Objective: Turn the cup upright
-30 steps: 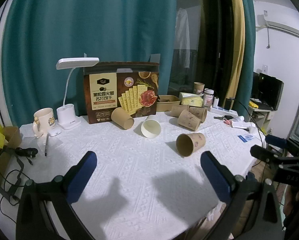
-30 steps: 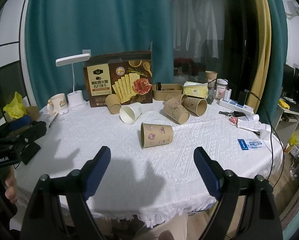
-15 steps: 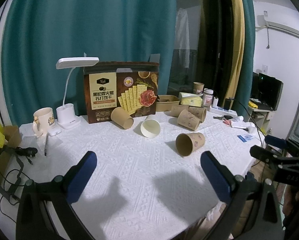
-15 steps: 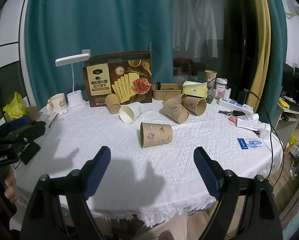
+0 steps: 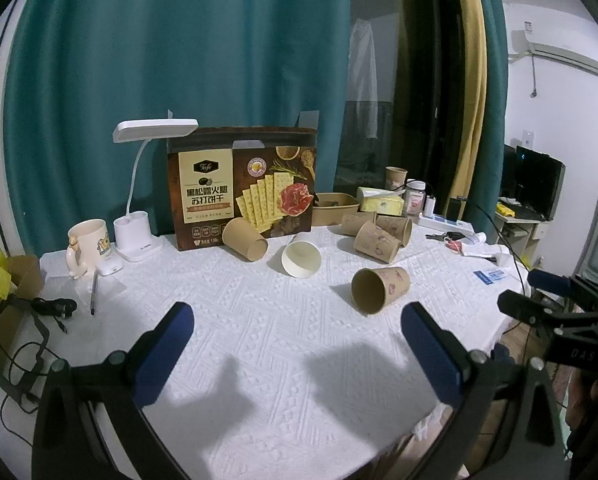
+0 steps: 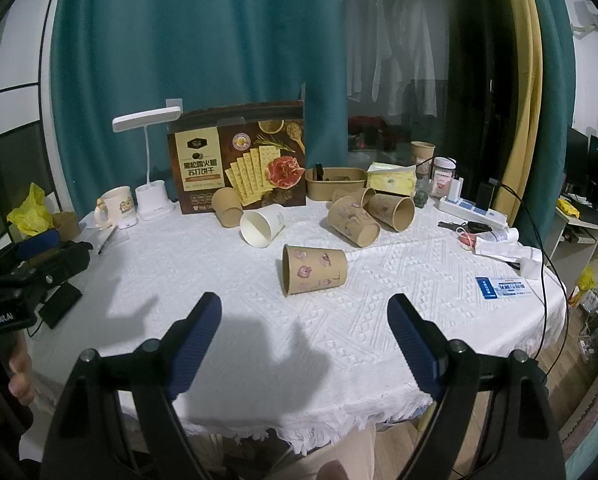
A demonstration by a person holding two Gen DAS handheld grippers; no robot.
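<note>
Both the left gripper (image 5: 295, 344) and right gripper (image 6: 304, 336) are hovering spread and empty over the surface's (image 6: 259, 320) near edge, likely preparing to reach the nearest tipped paper cup (image 6: 313, 269).

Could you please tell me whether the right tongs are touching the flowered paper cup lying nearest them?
Apart. In the right wrist view, the right tongs stand open, with bare tablecloth between them and the cup.
</note>
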